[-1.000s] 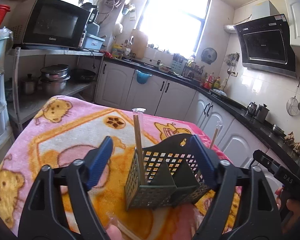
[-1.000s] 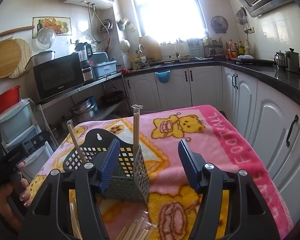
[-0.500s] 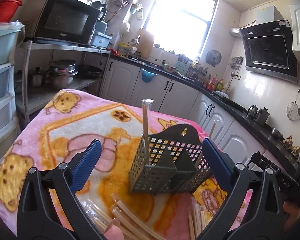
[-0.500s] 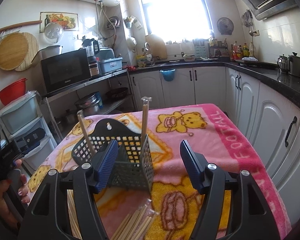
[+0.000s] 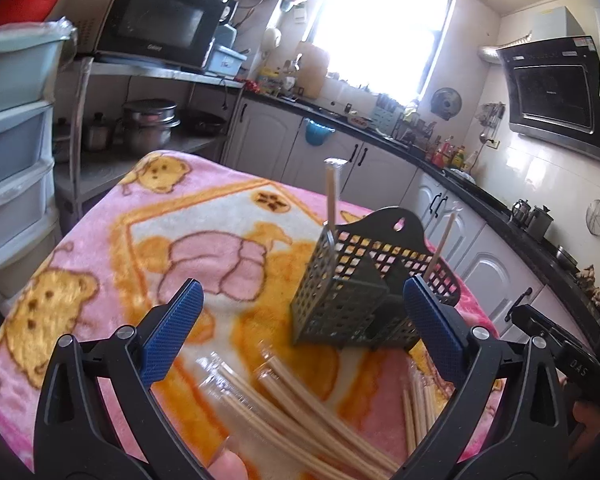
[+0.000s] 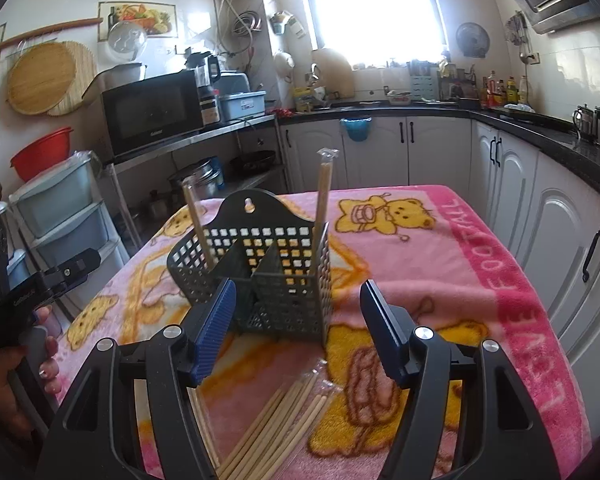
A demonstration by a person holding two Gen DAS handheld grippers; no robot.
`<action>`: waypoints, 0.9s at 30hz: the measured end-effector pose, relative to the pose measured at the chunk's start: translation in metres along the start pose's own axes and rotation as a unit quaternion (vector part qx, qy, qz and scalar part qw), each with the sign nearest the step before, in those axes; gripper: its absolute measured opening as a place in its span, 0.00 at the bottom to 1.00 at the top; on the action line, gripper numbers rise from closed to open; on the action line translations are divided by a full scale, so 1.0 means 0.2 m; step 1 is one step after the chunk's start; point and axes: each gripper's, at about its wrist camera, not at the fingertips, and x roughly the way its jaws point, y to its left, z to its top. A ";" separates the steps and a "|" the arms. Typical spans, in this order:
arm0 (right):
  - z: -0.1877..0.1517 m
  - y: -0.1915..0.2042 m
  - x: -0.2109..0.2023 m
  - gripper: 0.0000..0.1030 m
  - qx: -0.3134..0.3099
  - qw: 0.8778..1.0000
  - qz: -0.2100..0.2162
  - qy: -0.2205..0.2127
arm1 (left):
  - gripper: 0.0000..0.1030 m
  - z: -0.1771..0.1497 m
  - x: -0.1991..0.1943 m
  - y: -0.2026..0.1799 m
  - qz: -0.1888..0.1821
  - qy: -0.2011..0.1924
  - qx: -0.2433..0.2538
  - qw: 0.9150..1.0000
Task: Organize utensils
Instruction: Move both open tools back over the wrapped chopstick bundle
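Pink blanket (image 6: 440,240), one caddy (image 6: 276,280), two upright chopstick packs (image 6: 323,196), perhaps more lying blurred, both tools (image 5: 300,332) (image 6: 296,332) gaping, empty

Black tool (image 5: 303,328) frames, ribbed blue pads (image 5: 172,328), silver screws (image 5: 125,332)

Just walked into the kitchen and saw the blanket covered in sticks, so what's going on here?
A person holds a gripper in each hand over a table with a pink blanket. Both the left gripper and the right gripper are open and hold nothing; the left jaws have just been opening. A dark utensil basket stands on the blanket with two wrapped chopstick pairs upright in it. More wrapped chopsticks lie loose in front of it, waiting to be picked up.
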 end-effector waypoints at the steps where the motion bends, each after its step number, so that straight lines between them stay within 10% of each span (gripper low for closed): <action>1: -0.01 0.01 0.00 0.60 -0.002 1.000 0.002 0.001 | 0.90 -0.01 -0.01 0.01 0.004 0.002 -0.002 1.000; 27: -0.22 0.14 0.06 0.60 -0.038 0.995 0.041 0.078 | 0.90 -0.28 0.03 0.12 0.019 0.103 0.002 0.994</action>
